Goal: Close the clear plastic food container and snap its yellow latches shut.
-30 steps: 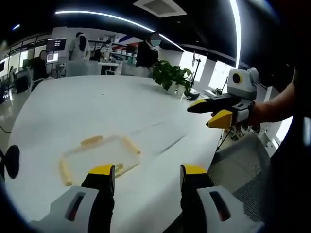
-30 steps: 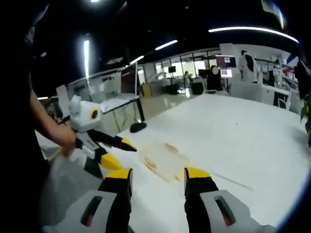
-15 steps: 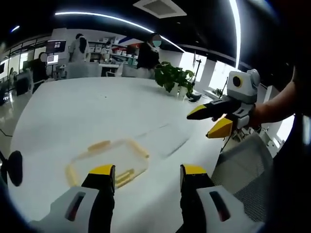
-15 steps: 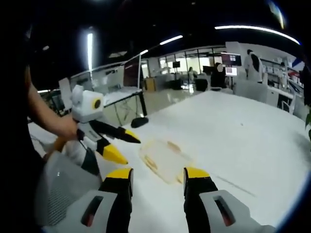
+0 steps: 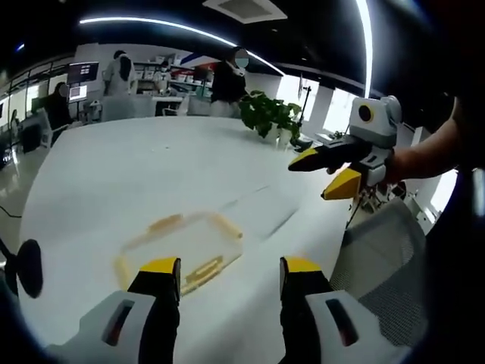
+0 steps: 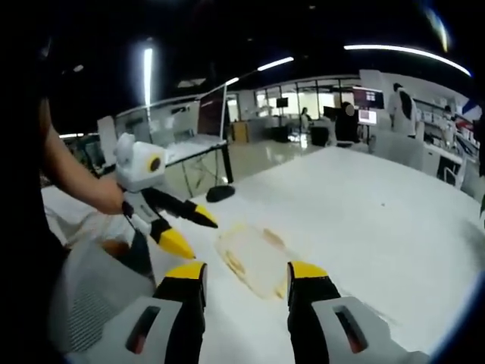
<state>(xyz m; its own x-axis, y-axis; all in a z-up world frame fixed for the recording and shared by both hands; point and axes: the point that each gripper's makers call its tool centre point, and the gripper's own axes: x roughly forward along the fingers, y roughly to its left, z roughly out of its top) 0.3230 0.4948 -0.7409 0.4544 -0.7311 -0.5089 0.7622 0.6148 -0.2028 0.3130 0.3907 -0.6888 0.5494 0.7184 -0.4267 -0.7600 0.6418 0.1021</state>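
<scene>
The clear plastic food container [image 5: 180, 246] lies flat on the big white table [image 5: 136, 167], near the edge where the person stands, and its lid seems to sit already on top, though the picture is too soft to say if it is pressed fully down. I can make out yellow latches [image 5: 198, 270] along its sides; the one on the near side looks turned outward, so I judge it is not snapped yet, but I cannot be sure of the others. The left gripper [image 5: 228, 274] hovers above and just before the container, its two yellow-tipped jaws standing apart with nothing between them. I think it is held like this so one jaw can come down on the near latch and push it in. The right gripper [image 6: 241, 279] is also held with its jaws apart and empty, looking down at the same container from the other side, where it appears as a pale shape with yellowish ends [image 6: 252, 258]. In the left gripper view the right one floats well above the table, away from the box, with a hand [image 5: 413, 163] behind it. It seems to wait there so that it can steady the box or take the far latches. Each tool coming from its own side makes sense, because the latches sit on opposite edges. A green plant [image 5: 269, 117] stands far off at the back.
</scene>
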